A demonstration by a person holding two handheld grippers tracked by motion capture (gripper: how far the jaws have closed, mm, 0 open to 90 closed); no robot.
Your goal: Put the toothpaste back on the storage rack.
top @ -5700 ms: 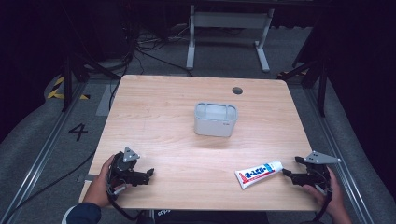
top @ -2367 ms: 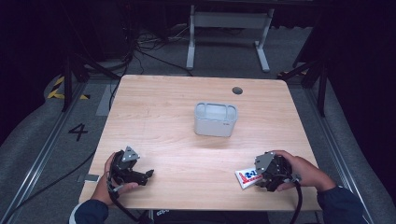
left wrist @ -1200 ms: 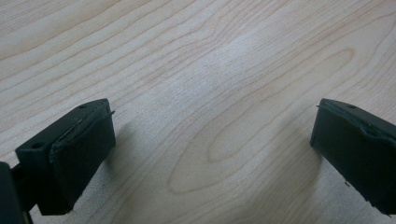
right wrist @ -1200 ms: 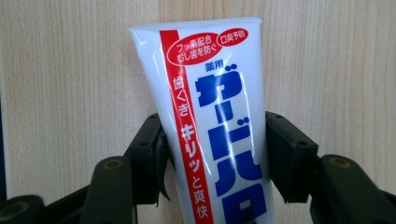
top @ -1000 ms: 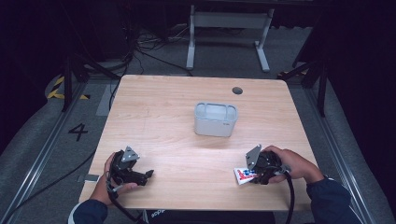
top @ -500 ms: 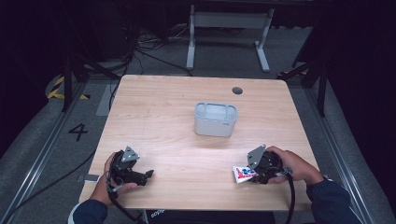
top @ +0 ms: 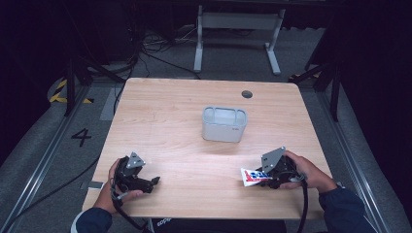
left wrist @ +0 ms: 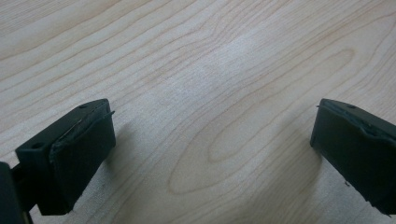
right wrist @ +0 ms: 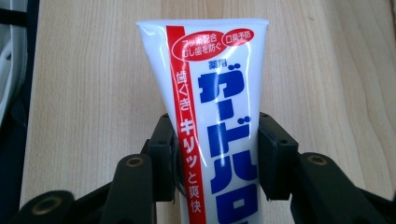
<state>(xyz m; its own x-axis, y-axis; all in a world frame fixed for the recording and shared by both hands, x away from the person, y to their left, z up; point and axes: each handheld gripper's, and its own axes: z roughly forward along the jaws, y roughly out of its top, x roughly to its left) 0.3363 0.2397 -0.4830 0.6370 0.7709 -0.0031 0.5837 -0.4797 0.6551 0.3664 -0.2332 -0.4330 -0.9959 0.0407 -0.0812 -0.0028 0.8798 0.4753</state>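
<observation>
Right gripper (top: 266,175) closed on toothpaste tube (top: 253,176), jaws pressed against both flanks of tube body in right gripper view (right wrist: 212,116); crimped flat end pointed away from camera, red and blue print facing up. Tube found near front right of wooden table (top: 170,111), partly hidden under gripper and hand in high view; whether lifted clear of wood or only resting on it, could not tell. Left gripper (top: 141,180) parked at front left, jaws spread wide over bare wood grain (left wrist: 212,116), nothing between them. Grey open-topped bin (top: 224,124) standing mid-table, well apart from tube, apparently empty, interior hard to read. Judged: grasp secured, so first step done; carry to bin and release inside judged the likely aim, not yet begun
</observation>
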